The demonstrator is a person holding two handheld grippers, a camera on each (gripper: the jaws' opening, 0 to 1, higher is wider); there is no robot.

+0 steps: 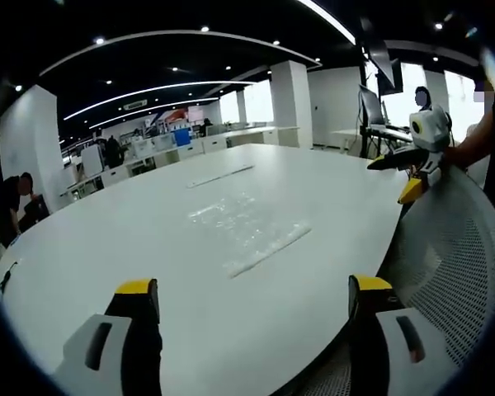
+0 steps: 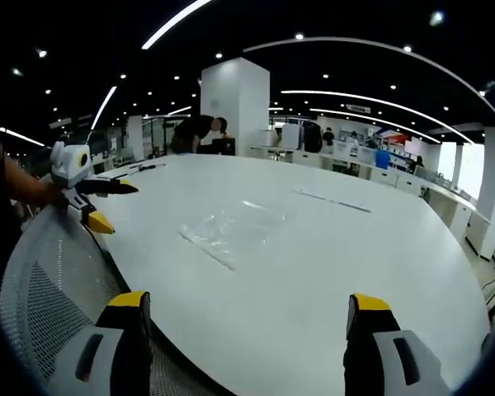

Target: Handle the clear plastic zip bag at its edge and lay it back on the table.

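Note:
A clear plastic zip bag (image 1: 247, 231) lies flat on the white table (image 1: 107, 247), its zip strip along the near right side. My left gripper (image 1: 252, 301) is open, held back from the bag near the table's edge, with nothing between its jaws. In the right gripper view the same bag (image 2: 231, 231) lies left of centre on the table (image 2: 355, 247). My right gripper (image 2: 247, 313) is open and empty, short of the bag. The right gripper (image 1: 408, 169) shows at the far right of the left gripper view, and the left gripper (image 2: 95, 202) at the left of the right gripper view.
A white mesh chair back (image 1: 454, 264) stands at the table's edge between the grippers, also as the chair (image 2: 58, 280). A second thin strip (image 1: 221, 175) lies farther along the table. Desks, monitors, a pillar (image 2: 235, 107) and people stand beyond.

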